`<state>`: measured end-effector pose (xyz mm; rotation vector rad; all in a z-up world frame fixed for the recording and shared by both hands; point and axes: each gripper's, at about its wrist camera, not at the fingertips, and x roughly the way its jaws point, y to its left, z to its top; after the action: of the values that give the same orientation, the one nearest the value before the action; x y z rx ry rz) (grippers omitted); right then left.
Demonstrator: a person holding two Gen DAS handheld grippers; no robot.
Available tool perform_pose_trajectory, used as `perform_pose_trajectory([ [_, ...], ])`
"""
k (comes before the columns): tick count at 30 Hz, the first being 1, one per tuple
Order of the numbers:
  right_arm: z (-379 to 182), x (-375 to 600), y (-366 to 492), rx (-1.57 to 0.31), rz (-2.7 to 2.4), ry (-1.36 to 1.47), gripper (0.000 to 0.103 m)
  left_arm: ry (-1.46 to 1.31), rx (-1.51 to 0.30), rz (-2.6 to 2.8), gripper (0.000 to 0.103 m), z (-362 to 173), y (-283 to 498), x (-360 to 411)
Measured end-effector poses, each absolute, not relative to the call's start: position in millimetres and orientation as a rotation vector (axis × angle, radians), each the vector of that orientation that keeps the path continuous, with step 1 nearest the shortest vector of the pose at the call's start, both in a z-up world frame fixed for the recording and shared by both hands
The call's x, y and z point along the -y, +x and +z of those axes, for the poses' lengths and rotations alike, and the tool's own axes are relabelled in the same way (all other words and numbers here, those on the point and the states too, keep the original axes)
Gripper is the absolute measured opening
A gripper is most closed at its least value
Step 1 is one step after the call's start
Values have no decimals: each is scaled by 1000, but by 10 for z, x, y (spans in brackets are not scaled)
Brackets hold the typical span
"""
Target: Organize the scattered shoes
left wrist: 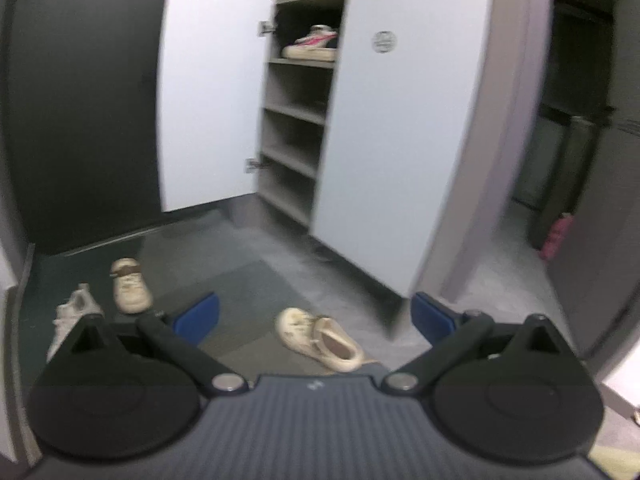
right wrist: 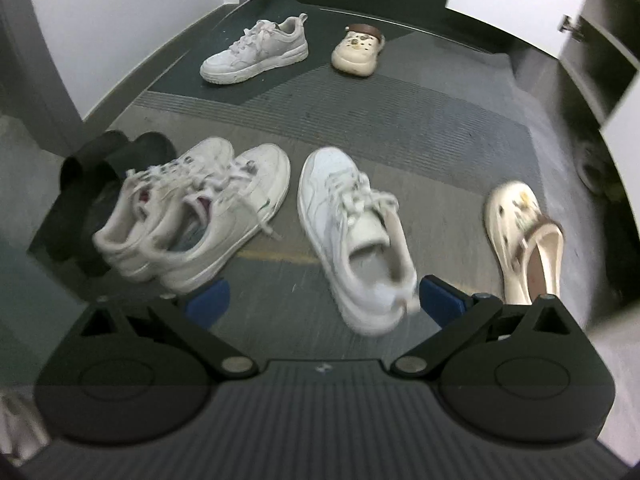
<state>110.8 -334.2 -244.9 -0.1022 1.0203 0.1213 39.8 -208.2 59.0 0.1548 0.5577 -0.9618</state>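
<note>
**Spotter:** Where are you in the job?

**Me:** Near the start, I'd say. My left gripper (left wrist: 314, 318) looks at the shoe cabinet (left wrist: 400, 128) — both doors swung wide, one pink-and-white sneaker (left wrist: 312, 42) on the top shelf, the lower shelves bare as far as I can see. Its jaws are spread and hold nothing.

**Spotter:** And the right?

**Me:** The right gripper (right wrist: 322, 300) is also spread and empty, hanging over the floor (right wrist: 400, 120). Just ahead lies a white sneaker (right wrist: 352, 232), heel toward me, its back edge near my right fingertip (right wrist: 438, 300) (touching or not, I cannot tell through the blur). To its left a pair of white sneakers (right wrist: 192, 216) sits against some black sandals (right wrist: 92, 192); to its right a cream clog (right wrist: 524, 236). Farther back sit another white sneaker (right wrist: 256, 50) and a second clog (right wrist: 358, 50), well apart from the rest.

**Spotter:** Next move?

**Me:** I judge it's a pick — centre the jaws over that near sneaker's heel collar, close on it, then carry it to a free shelf.
</note>
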Motion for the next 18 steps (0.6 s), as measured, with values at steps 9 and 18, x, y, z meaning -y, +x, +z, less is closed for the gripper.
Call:
perform_pose_trajectory([
  [9,-3415,3387,1903,-1131,245,-358,103,198,-617,-1038,103,426,338,2367],
  [18,-3850,3674,2247,-1196,259,-347,103,156,-680,-1038,103,328,538,2617],
])
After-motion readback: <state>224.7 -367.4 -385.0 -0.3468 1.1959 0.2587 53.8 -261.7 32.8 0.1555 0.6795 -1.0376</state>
